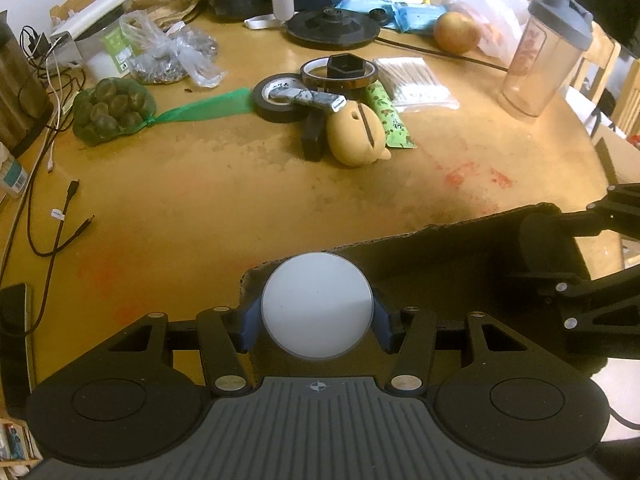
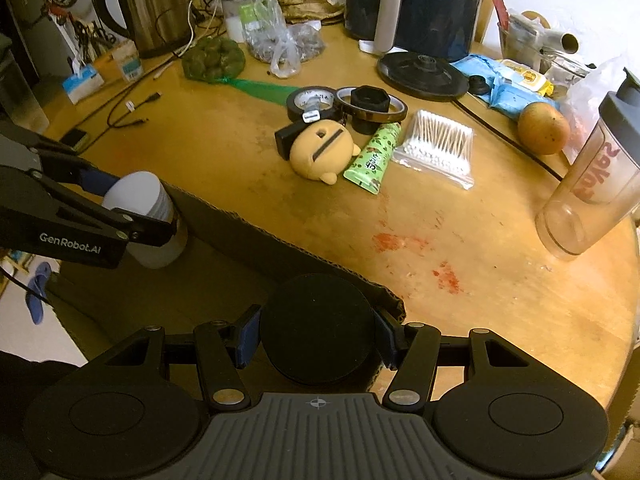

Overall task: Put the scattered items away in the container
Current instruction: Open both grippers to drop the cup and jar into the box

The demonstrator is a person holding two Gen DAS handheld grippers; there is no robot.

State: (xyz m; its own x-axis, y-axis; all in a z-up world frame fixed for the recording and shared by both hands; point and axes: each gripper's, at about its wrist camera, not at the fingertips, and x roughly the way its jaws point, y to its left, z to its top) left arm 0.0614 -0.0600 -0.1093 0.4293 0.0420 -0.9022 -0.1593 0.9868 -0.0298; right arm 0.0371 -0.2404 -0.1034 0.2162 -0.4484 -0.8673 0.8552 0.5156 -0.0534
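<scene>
My left gripper (image 1: 317, 320) is shut on a white round-lidded jar (image 1: 317, 305), held over the near-left corner of the cardboard box (image 1: 440, 240); the jar also shows in the right wrist view (image 2: 148, 216). My right gripper (image 2: 318, 340) is shut on a black round container (image 2: 318, 328) above the box's right corner (image 2: 376, 292). Scattered on the table are a yellow toy (image 2: 322, 152), a green tube (image 2: 372, 158), a bag of cotton swabs (image 2: 438, 142), black tape (image 2: 314, 100), an amber tape roll with a black hex cap (image 2: 370, 102), and a black block (image 2: 286, 138).
A shaker bottle (image 2: 592, 192) stands at the right. A kettle base (image 2: 422, 74), blue packs (image 2: 504, 84), a round fruit (image 2: 544, 128), a green net bag (image 2: 214, 58), a kettle (image 2: 154, 4) and cables (image 2: 128, 114) crowd the back. Red stains (image 2: 400, 242) mark the table.
</scene>
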